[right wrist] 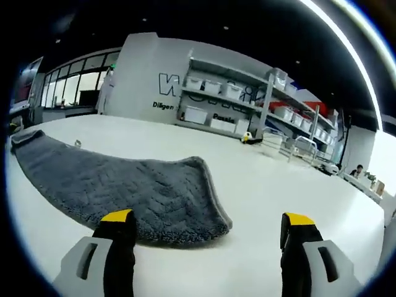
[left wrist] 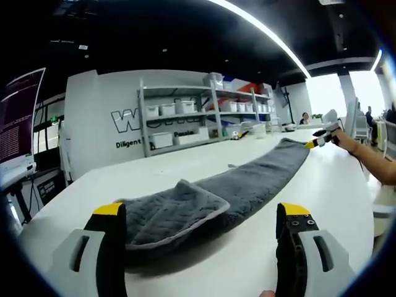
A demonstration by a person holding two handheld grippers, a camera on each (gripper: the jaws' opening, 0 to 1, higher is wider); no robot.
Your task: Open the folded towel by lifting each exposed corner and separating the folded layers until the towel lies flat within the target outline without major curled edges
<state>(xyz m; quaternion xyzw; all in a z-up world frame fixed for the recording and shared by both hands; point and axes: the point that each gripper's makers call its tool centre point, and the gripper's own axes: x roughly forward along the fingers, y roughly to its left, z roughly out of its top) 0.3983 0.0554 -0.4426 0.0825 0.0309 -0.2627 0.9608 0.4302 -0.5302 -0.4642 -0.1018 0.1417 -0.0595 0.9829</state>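
Towel, grey and plush, lies stretched in a long strip across the white table in the left gripper view, its long axis running from just ahead of this gripper's jaws away toward the far right. The near end carries a flap folded back on top of the layer below, its pale hem showing, so this end is not yet opened. The left gripper stands with its yellow-tipped jaws wide apart, holding nothing, the folded end lying between and just beyond them. At the far end of the strip the right gripper shows small, held by a person's hand just beside the towel's tip; whether it touches the cloth is too small to tell. In the right gripper view the towel runs from the far left toward the camera, ending in a rounded end with a slightly raised rim near the left jaw. The right gripper is also spread wide and empty. No target outline can be made out on the table. As a judgement, the lengthwise unfolding looks largely done; the folded flap and final flattening remain.
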